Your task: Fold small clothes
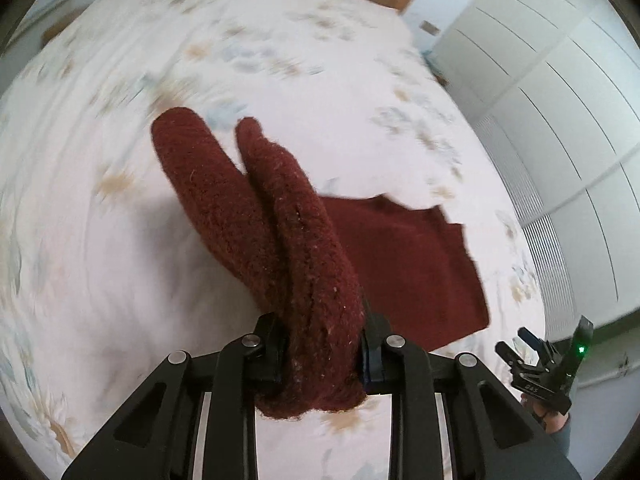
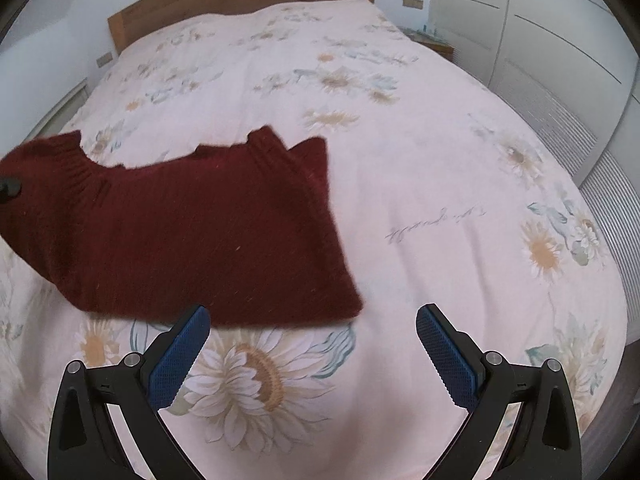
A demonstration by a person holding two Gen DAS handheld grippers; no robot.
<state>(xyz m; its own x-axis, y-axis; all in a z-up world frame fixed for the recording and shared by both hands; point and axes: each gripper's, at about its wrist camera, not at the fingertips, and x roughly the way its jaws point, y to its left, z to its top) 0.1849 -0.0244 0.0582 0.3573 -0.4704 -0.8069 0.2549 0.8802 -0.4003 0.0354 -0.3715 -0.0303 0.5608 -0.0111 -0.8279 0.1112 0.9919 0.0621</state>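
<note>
Sweater (image 2: 192, 232), dark red knit: soft, floppy, light, fuzzy enough not to slip; it drapes wherever unsupported. We have its left end bunched and lifted in the left tool (image 1: 324, 344), clenched on the doubled fabric; the rest lies flat on the floral bed (image 2: 400, 184). Right tool (image 2: 312, 344) hangs released just beside the near hem. Best hold, we'd say: hem corners or seams.

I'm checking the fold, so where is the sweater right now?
The sweater lies on the bed, left of the open right gripper; in the left wrist view, the left gripper is shut on one end.
</note>
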